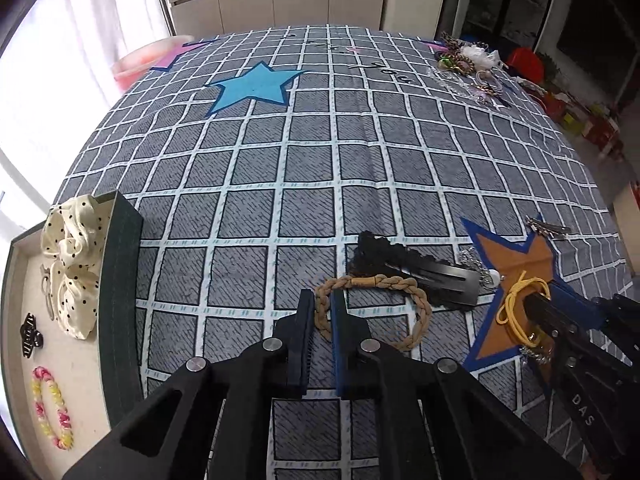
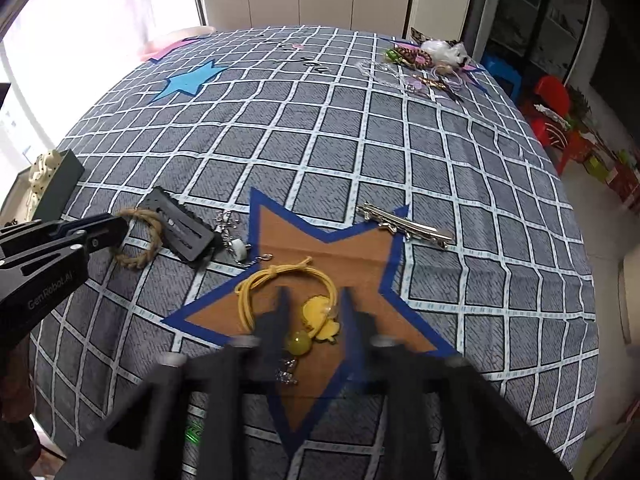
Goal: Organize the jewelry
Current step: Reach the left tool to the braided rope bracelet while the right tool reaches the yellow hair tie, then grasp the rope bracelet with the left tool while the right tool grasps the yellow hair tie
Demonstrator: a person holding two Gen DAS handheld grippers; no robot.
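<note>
Left tool (image 1: 319,306) pinching the near side of the braided tan bracelet (image 1: 416,308), lying on the checked bedsheet (image 1: 304,152) against the black hair clip (image 1: 436,278). Right tool (image 2: 312,300) closing around the yellow hair tie (image 2: 256,284) with duck charm (image 2: 320,314) on the brown star (image 2: 352,256); jaws blurred, pressing not clear from here. Lying beside that star, a silver hair clip (image 2: 404,224). Sitting at far left, a tray (image 1: 120,264) holding a dotted scrunchie (image 1: 74,256), pink-yellow bracelet (image 1: 52,406) and small black claw clip (image 1: 30,334).
</note>
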